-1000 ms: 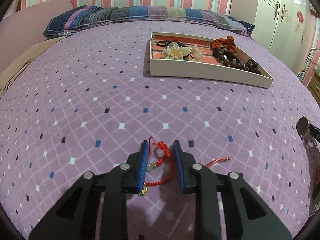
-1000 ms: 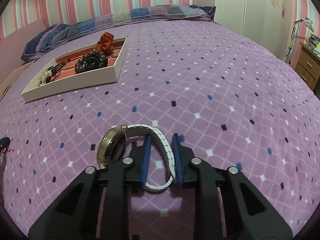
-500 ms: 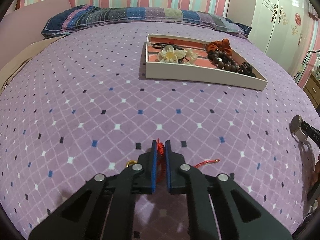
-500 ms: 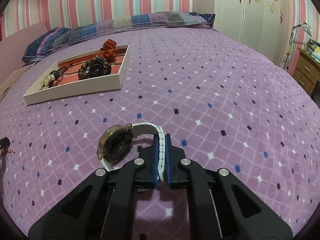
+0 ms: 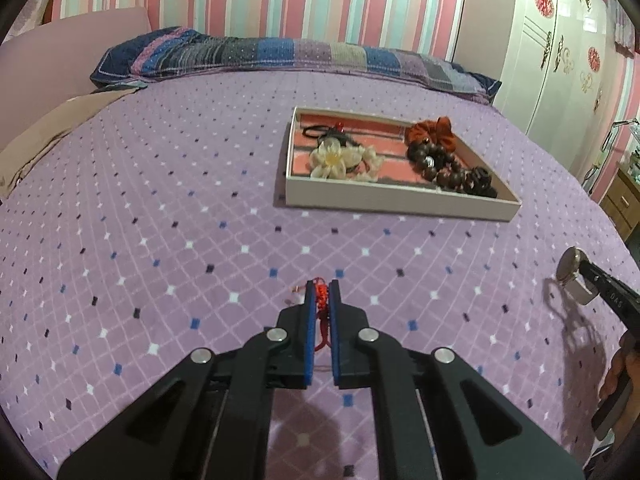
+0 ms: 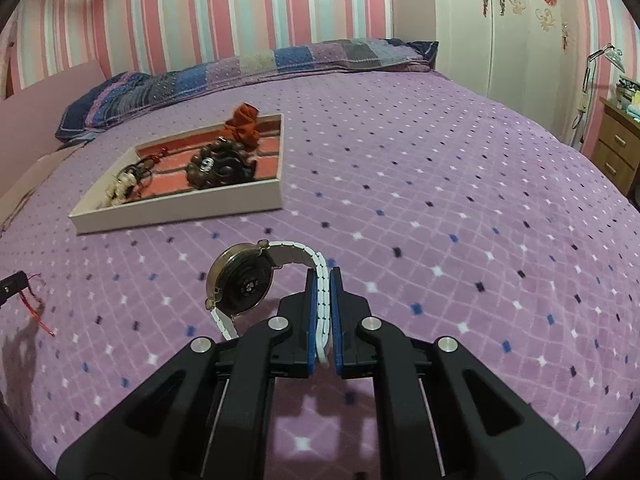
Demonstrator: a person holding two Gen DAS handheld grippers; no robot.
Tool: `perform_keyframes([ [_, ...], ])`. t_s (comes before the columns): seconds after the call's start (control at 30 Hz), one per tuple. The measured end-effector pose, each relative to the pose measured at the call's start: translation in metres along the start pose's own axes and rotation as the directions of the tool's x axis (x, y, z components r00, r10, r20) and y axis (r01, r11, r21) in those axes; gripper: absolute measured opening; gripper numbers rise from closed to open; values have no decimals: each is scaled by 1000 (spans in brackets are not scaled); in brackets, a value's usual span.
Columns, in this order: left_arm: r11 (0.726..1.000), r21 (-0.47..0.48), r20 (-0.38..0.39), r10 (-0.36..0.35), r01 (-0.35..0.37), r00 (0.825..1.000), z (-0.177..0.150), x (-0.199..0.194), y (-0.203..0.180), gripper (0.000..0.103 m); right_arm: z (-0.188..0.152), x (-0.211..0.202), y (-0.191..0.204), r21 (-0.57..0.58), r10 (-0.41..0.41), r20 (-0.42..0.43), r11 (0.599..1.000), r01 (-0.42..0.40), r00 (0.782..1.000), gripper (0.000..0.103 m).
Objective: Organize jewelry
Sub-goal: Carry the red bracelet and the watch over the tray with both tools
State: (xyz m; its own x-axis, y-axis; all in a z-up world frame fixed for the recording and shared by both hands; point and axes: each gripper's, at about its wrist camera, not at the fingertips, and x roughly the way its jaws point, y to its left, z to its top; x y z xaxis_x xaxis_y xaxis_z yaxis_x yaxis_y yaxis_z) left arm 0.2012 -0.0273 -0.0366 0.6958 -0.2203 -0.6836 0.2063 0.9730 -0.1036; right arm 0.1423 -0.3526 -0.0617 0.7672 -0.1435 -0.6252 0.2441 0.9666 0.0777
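My left gripper (image 5: pixel 321 286) is shut on a red cord bracelet (image 5: pixel 321 300), lifted just off the purple bedspread. My right gripper (image 6: pixel 322 276) is shut on the white link band of a wristwatch (image 6: pixel 242 280), whose round case hangs to the left of the fingers. A white tray (image 5: pixel 400 202) with a red-striped lining lies farther up the bed and holds a cream flower hair tie (image 5: pixel 332 158), dark wooden beads (image 5: pixel 444 168) and a rust scrunchie (image 5: pixel 434 130). The same tray (image 6: pixel 180 212) shows in the right wrist view. The watch (image 5: pixel 570 268) and right gripper appear at the left view's right edge.
A patchwork pillow (image 5: pixel 256 54) lies along the head of the bed under a striped wall. A white wardrobe (image 5: pixel 560 40) stands at the right, and a wooden nightstand (image 6: pixel 618 144) beside it. The red cord (image 6: pixel 34 306) dangles at the right view's left edge.
Both grippers closed, the left on the red bracelet and the right on the watch band. Both then rose from the bedspread with their items.
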Motion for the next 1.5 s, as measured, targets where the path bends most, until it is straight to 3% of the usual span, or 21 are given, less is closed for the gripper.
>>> perform_keyframes([
  [0.23,999,-25,21,-21,22,1000,25,-9,-2,6,24,-9,23,7,57,3,998,-57,998,7],
  [0.5,998,-2,74,-56,57,996,88,0,-17,6,63,13,61,-16,97,7,995,-97,995,7],
  [0.67,996,13,103,-89,89,991,129,20,-27,6,95,36,81,-20,115,25,993,-115,993,7],
  [0.87,996,25,113,-92,89,989,148,59,-33,6,123,72,98,-36,123,38,992,-121,992,7],
  [1.1,990,96,26,-107,104,994,137,92,-32,6,129,110,107,-67,116,18,991,-115,993,7],
  [1.27,988,71,-64,-133,137,989,109,101,-27,6,122,119,103,-58,125,13,991,-124,992,7],
  [1.5,981,111,-103,-148,159,984,72,102,-45,10,116,123,93,-69,115,5,991,-114,993,7],
])
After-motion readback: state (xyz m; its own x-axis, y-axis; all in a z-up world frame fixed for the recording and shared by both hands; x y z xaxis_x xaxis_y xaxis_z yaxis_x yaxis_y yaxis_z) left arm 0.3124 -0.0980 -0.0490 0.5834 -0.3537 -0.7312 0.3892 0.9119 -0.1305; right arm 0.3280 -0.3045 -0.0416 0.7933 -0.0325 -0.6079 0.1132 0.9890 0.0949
